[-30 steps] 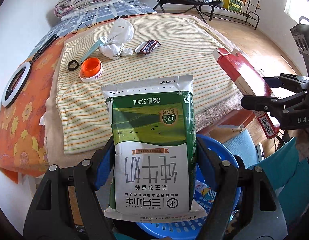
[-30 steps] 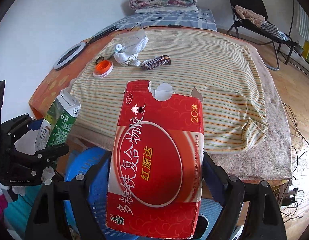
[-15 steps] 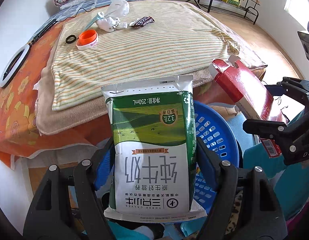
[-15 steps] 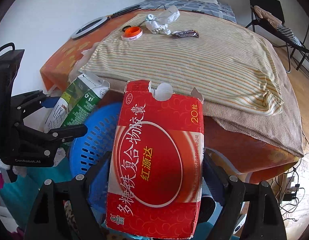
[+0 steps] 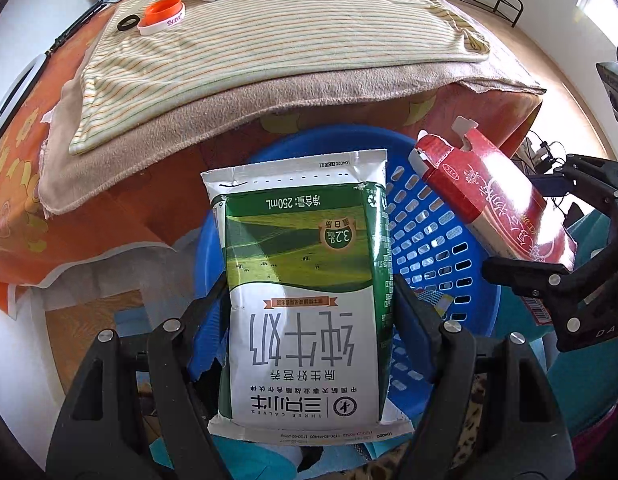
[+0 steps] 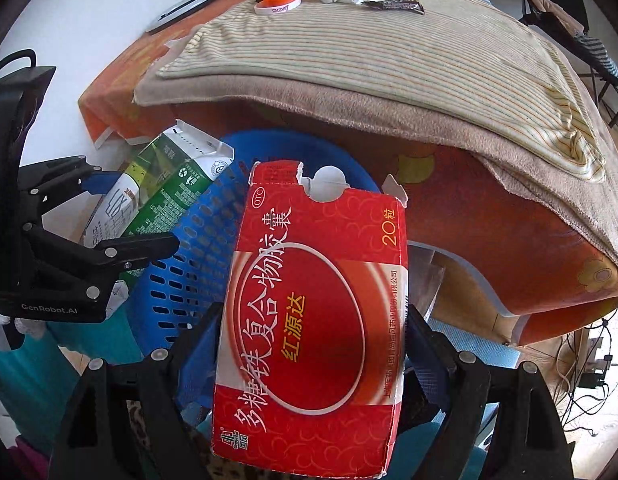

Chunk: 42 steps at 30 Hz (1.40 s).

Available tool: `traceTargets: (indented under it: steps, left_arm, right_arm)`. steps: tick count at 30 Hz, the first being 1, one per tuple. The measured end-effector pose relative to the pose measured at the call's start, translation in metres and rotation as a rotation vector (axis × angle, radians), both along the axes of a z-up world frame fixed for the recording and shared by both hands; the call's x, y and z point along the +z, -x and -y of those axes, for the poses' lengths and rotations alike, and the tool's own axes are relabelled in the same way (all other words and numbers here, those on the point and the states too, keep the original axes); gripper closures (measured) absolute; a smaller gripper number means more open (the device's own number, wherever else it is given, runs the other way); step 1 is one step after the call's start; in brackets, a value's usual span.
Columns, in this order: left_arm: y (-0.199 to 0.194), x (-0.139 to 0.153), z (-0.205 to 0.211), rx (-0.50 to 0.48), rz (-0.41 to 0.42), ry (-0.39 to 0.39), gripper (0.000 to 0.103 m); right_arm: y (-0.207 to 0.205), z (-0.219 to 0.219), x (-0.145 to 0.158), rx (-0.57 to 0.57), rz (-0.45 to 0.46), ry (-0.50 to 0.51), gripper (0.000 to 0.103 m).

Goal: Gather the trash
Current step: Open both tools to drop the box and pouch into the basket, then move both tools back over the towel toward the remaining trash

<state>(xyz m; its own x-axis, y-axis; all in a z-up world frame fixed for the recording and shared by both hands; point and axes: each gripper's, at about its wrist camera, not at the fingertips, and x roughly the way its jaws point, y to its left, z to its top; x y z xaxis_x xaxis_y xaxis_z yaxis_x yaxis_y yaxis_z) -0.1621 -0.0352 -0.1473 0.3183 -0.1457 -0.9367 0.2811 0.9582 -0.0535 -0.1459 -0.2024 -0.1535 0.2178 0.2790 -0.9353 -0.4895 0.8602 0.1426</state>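
Blue basket (image 5: 429,236) below; left claw (image 5: 309,320) grips milk carton (image 5: 305,280); right claw (image 6: 313,320) grips red box (image 6: 317,312).

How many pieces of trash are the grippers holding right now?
2. The milk carton sits clamped in the left gripper; the red medicine box in the right gripper. Both hang above the blue basket, whose contents are mostly hidden.

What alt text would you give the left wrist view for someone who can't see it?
The left gripper holds a green and white milk carton over a blue plastic basket. At right, the right gripper holds a red box; behind is a bed with a striped blanket.
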Motion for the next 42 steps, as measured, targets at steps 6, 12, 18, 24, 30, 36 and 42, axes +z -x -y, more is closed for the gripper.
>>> traceTargets:
  steps: [6,12,18,24,30,36,42]
  left_arm:
    - [-0.001,-0.009,0.001,-0.006,-0.016,-0.007,0.025]
    - [-0.006,-0.015,0.002,0.003,-0.031,-0.011,0.025]
    - [-0.011,-0.024,0.007,-0.001,-0.057,-0.025,0.025]
    - [-0.015,-0.028,0.007,0.012,-0.076,-0.023,0.024]
    - [-0.017,-0.032,-0.001,0.022,-0.091,0.002,0.024]
    - [-0.015,-0.031,-0.003,0.025,-0.084,0.001,0.024]
    - [-0.012,-0.023,-0.001,0.011,-0.073,-0.001,0.024]
  right_arm:
    - [-0.003,-0.003,-0.008,0.001,-0.011,0.012,0.016]
    - [-0.005,-0.008,-0.015,0.02,-0.025,0.025,0.015]
    - [-0.008,-0.008,-0.018,0.016,-0.033,0.032,0.011]
    - [-0.011,-0.003,-0.017,-0.005,-0.036,0.027,0.011]
    - [-0.016,0.009,-0.013,-0.053,-0.043,-0.007,0.011]
    - [-0.018,0.012,-0.011,-0.064,-0.04,-0.024,0.011]
    - [-0.019,0.01,-0.009,-0.067,-0.04,-0.031,0.011]
